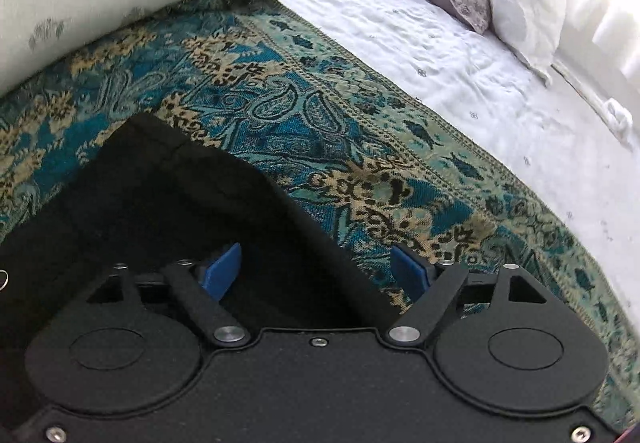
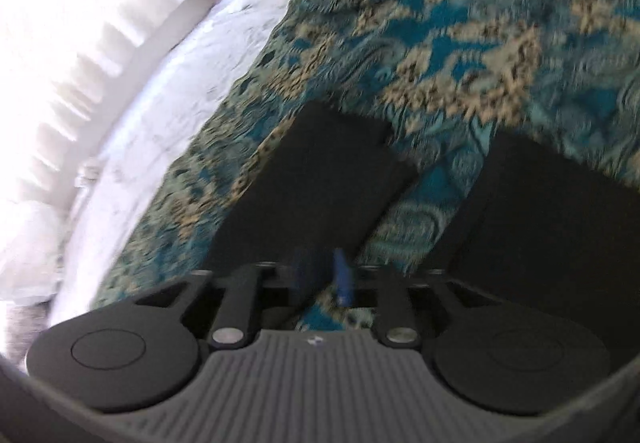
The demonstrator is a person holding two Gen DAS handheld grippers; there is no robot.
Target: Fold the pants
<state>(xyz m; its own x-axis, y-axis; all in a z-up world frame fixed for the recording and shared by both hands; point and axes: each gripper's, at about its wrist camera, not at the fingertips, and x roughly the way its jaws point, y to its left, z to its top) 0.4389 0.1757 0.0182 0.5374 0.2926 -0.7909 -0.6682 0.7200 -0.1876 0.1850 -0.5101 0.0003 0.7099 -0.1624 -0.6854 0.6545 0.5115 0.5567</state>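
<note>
Pants (image 1: 168, 203), black, lie flat on the teal paisley throw (image 1: 320, 103) over a white bedsheet (image 1: 460, 55); two leg ends show in the right view. Left gripper (image 1: 318, 273) is spread wide w/ the hem edge between its pads, not pinched; right gripper (image 2: 320, 277) is part-open over one leg, holding nothing. Best to grab both corners evenly & keep the cloth taut before folding.

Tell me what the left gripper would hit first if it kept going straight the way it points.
Probably the black pants: the open left gripper points down at their edge, which lies on the patterned blanket. Depth is unclear.
</note>
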